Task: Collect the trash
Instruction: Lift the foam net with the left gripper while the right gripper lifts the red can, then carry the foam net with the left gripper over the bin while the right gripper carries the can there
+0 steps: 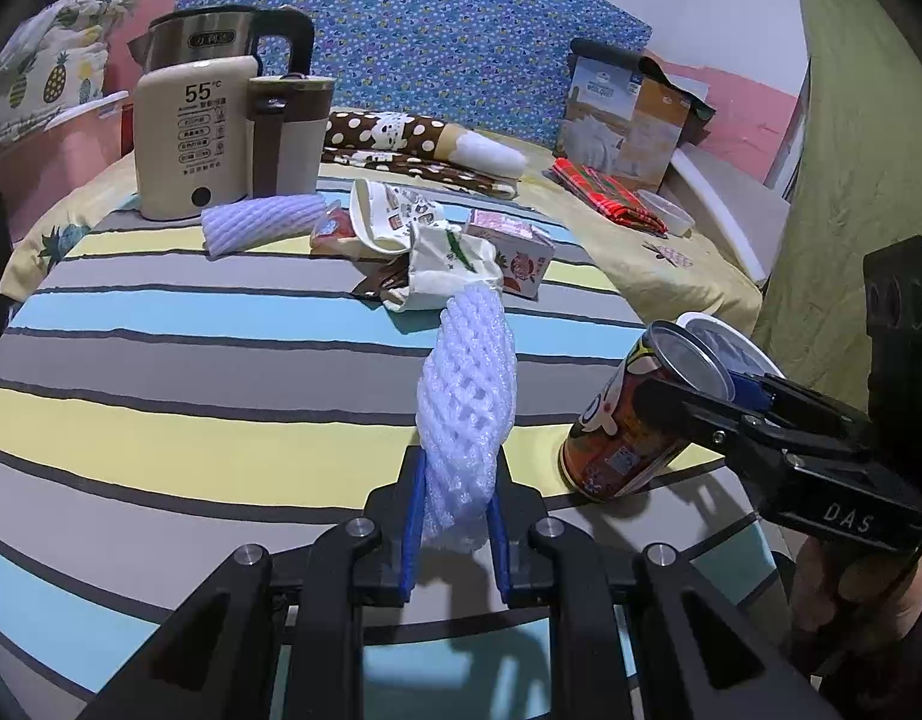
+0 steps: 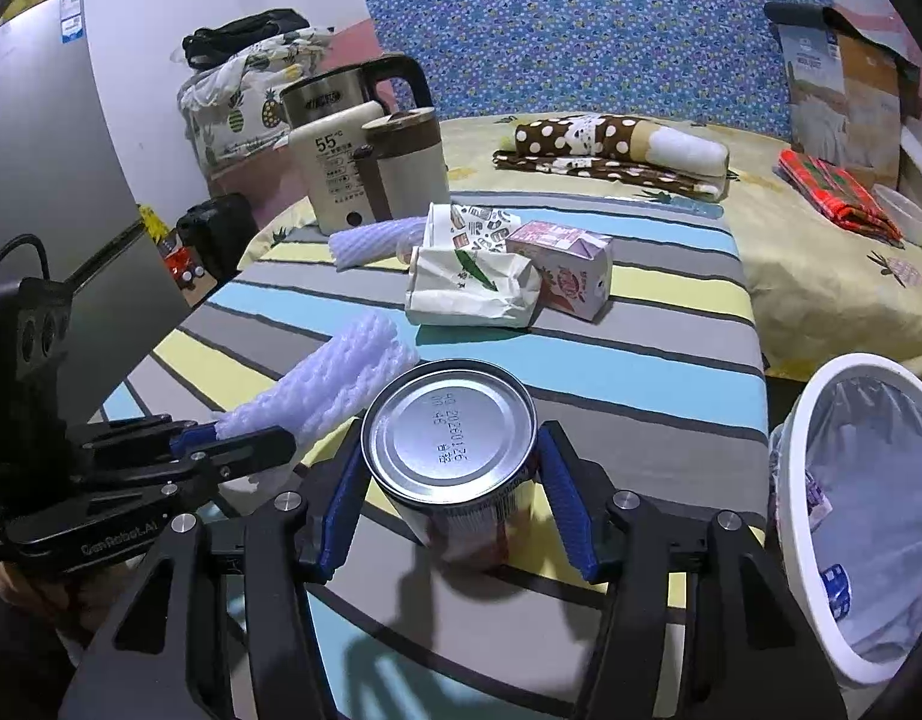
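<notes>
Your left gripper (image 1: 455, 516) clamps the foam net (image 1: 467, 402); your right gripper (image 2: 455, 498) grips the can (image 2: 449, 438) near the striped surface's (image 2: 611, 360) front edge.

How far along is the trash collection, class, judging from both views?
Done: the bin already holds some wrappers. In hand: the left tool is clamped on a foam net; the right tool has a can between its fingers. Left: another foam net, paper bags and a carton.

Cool overhead light leaves soft shadows on the striped cloth (image 1: 161, 360) and glare on the can (image 2: 449, 432) end, fisheye bending edges into dark corners.
</notes>
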A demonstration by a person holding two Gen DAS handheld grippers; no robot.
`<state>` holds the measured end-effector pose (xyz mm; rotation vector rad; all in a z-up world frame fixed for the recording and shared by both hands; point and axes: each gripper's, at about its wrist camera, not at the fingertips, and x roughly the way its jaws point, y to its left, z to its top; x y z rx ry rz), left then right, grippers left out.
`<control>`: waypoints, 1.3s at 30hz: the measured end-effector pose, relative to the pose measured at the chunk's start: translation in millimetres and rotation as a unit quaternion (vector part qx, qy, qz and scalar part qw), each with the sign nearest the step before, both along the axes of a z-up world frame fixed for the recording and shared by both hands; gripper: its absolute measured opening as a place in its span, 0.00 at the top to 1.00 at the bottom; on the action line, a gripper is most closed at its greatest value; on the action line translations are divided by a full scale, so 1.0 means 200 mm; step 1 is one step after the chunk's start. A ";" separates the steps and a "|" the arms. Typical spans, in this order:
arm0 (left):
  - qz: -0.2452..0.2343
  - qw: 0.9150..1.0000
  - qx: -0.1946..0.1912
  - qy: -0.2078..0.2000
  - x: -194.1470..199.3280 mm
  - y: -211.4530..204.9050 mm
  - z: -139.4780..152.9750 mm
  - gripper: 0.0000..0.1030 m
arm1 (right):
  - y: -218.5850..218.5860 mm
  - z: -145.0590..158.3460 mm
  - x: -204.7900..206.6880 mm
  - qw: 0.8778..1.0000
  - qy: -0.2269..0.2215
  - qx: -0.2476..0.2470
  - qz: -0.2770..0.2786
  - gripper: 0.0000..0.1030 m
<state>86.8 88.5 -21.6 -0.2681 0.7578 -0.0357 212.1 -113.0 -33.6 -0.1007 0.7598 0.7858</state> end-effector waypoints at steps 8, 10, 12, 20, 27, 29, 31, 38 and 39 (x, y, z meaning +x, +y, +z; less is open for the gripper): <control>-0.013 1.000 0.005 -0.010 0.01 -0.10 0.06 0.82 | -0.10 0.06 -0.02 1.000 -0.013 0.016 -0.024 0.45; -0.020 1.000 0.006 -0.013 0.02 -0.14 0.07 0.82 | -0.14 0.07 -0.02 0.999 -0.014 0.020 -0.031 0.45; -0.030 0.999 0.007 -0.015 0.04 -0.18 0.09 0.82 | -0.18 0.08 -0.01 0.999 -0.016 0.023 -0.040 0.45; -0.080 0.996 0.011 -0.021 0.15 -0.40 0.13 0.82 | -0.40 0.12 0.05 0.995 -0.026 0.031 -0.096 0.45; -0.132 0.991 0.013 -0.023 0.28 -0.63 0.15 0.82 | -0.61 0.13 0.09 0.987 -0.033 0.032 -0.154 0.45; -0.147 0.989 0.012 -0.023 0.32 -0.70 0.15 0.82 | -0.67 0.13 0.10 0.984 -0.034 0.031 -0.170 0.45; -0.159 0.987 0.013 -0.023 0.35 -0.77 0.14 0.82 | -0.72 0.12 0.11 0.982 -0.032 0.030 -0.185 0.45; -0.196 0.980 0.008 -0.016 0.46 -0.97 0.11 0.82 | -0.86 0.07 0.15 0.972 -0.024 0.026 -0.232 0.45; -0.200 0.980 0.009 -0.014 0.47 -0.99 0.11 0.82 | -0.88 0.07 0.15 0.971 -0.023 0.026 -0.236 0.45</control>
